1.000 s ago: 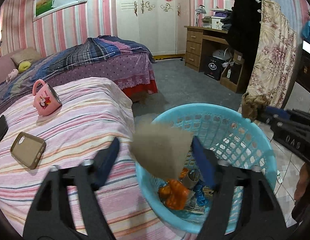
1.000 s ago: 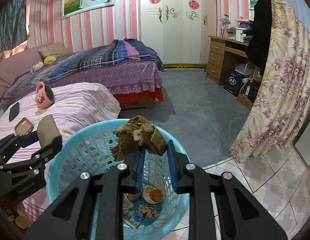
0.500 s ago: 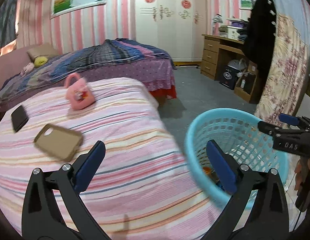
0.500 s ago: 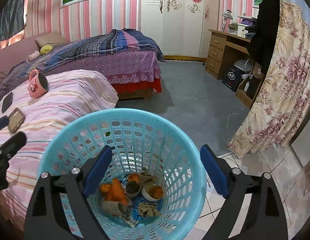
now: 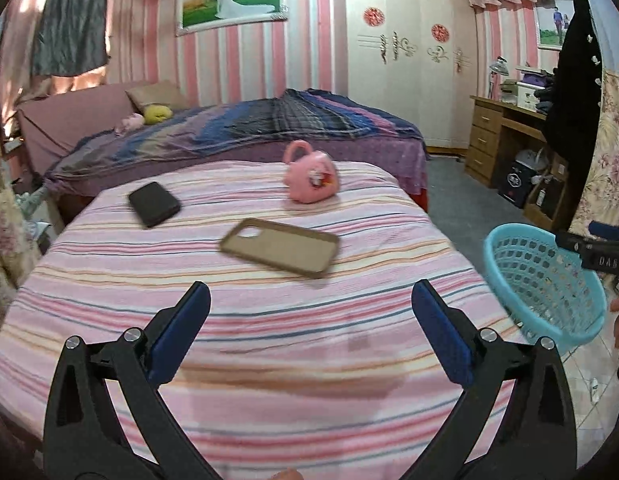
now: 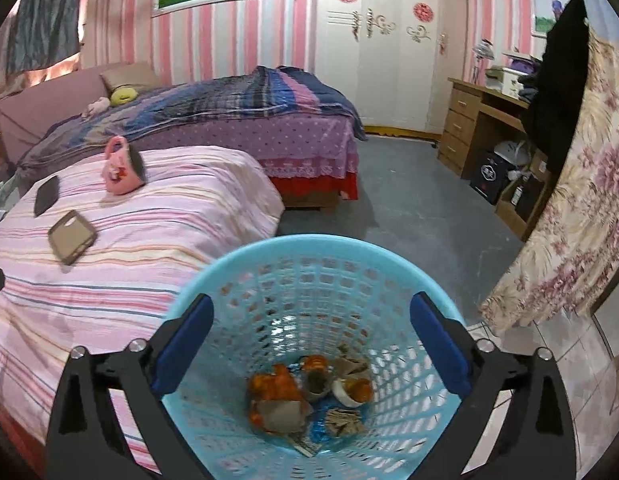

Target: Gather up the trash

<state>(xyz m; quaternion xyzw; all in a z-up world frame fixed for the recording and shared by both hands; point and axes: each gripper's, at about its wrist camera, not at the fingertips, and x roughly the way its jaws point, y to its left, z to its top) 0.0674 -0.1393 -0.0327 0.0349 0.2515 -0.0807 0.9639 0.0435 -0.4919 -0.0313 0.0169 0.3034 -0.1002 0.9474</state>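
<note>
The left gripper [image 5: 309, 316] is hanging over the pink-striped bed [image 5: 269, 352] with its jaws spread wide and nothing between them. Just ahead of its fingertips a tan phone case [image 5: 279, 246] is lying flat on the cover; further ahead and to the left a black phone [image 5: 153, 203] is resting, and beyond the case a pink mug [image 5: 310, 177] is lying tipped on its side. Off to this gripper's right the blue basket [image 5: 545, 280] is standing on the floor beside the bed. The right gripper [image 6: 309, 328] is hovering directly above that basket [image 6: 237, 268], its jaws opening — nothing is caught between the blue pads. Below it the trash [image 6: 309, 392] is sitting in the basket's bottom: orange scraps, crumpled brown paper, a small cup-like piece — all lying loose, well under the fingertips.
</note>
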